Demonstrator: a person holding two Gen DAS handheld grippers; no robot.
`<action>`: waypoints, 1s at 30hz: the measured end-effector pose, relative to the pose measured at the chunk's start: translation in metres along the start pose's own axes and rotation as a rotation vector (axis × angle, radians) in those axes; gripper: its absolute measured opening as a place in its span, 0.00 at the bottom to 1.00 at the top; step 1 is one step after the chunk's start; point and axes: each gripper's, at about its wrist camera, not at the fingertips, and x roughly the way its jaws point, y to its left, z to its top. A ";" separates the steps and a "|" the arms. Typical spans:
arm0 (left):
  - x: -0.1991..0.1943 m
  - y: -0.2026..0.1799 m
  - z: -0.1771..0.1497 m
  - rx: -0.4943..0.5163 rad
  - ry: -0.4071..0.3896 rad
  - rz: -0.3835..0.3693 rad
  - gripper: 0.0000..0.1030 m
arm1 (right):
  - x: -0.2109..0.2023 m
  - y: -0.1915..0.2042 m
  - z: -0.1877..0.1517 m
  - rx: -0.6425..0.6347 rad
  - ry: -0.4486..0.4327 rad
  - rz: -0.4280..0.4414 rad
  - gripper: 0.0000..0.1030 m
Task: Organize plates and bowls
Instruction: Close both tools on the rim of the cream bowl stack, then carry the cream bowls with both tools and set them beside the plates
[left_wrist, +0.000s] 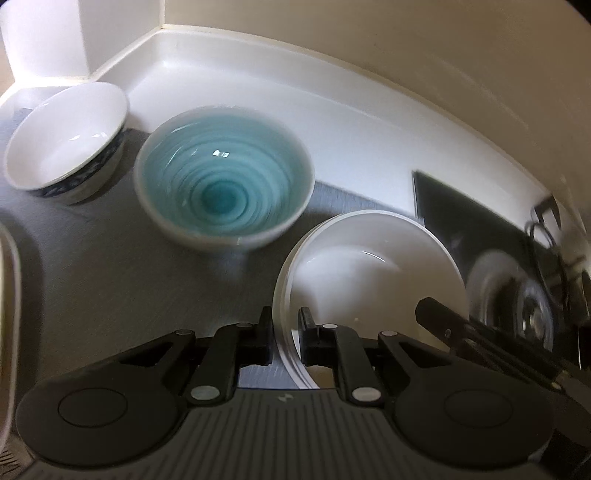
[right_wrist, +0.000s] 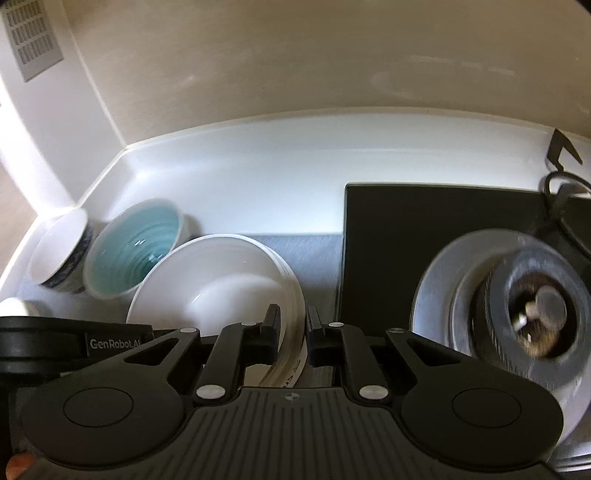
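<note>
A stack of white shallow bowls (left_wrist: 369, 266) (right_wrist: 221, 280) hangs tilted over a grey mat (left_wrist: 110, 266). My left gripper (left_wrist: 286, 317) is shut on the stack's left rim. My right gripper (right_wrist: 293, 317) is shut on the opposite rim, where several stacked edges show between its pads. A turquoise ringed bowl (left_wrist: 225, 188) (right_wrist: 136, 251) stands on the mat behind the stack. A white bowl with a blue patterned outside (left_wrist: 66, 136) (right_wrist: 59, 254) sits in the corner to its left.
White counter (right_wrist: 240, 177) with a raised back edge meets beige walls. A black flat slab (right_wrist: 399, 240) lies to the right, with a shiny round metal lid (right_wrist: 517, 306) (left_wrist: 517, 306) on it. A white rounded object (left_wrist: 9, 295) is at the left edge.
</note>
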 end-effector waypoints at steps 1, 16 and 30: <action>-0.004 0.001 -0.004 0.010 0.006 0.000 0.14 | -0.005 0.002 -0.005 0.003 0.003 0.004 0.15; -0.079 0.057 -0.072 0.122 0.086 -0.014 0.15 | -0.072 0.044 -0.078 0.027 0.050 0.069 0.15; -0.083 0.082 -0.088 0.173 0.134 -0.048 0.15 | -0.088 0.063 -0.120 0.067 0.080 0.065 0.15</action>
